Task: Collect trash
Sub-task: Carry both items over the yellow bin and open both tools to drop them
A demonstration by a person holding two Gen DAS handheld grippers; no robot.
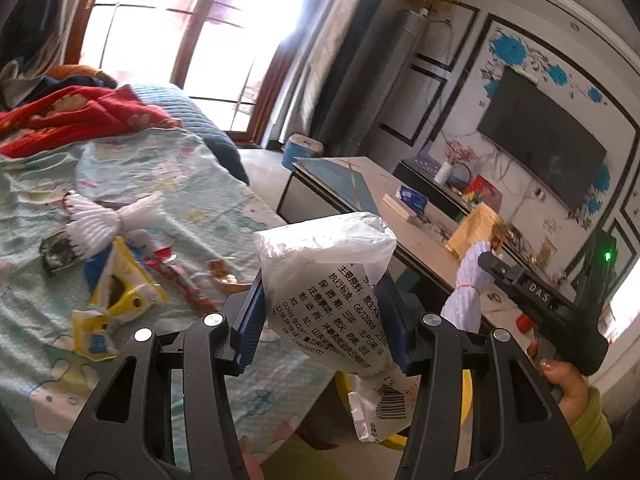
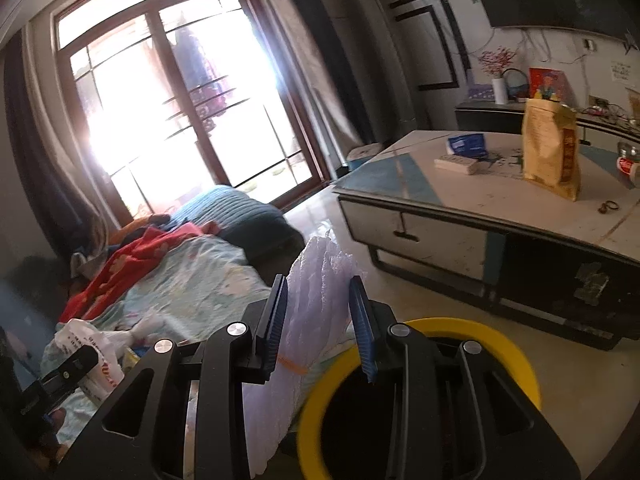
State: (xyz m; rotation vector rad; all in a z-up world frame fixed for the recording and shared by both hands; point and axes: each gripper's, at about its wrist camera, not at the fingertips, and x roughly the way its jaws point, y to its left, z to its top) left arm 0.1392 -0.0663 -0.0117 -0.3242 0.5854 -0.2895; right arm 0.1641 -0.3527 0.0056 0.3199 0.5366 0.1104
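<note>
While the left claw (image 1: 326, 320) clamps a crumpled white printed plastic bag (image 1: 332, 280), the right claw (image 2: 320, 324) grips a white foam netting sleeve (image 2: 316, 300); a yellow-rimmed round bin (image 2: 516, 356) sits at five o'clock, beside the bed (image 2: 200, 276).

Printed white plastic bag (image 1: 332, 288) and white foam netting (image 2: 316, 304) (each clamped) above yellow-rimmed bin (image 2: 516, 356).
</note>
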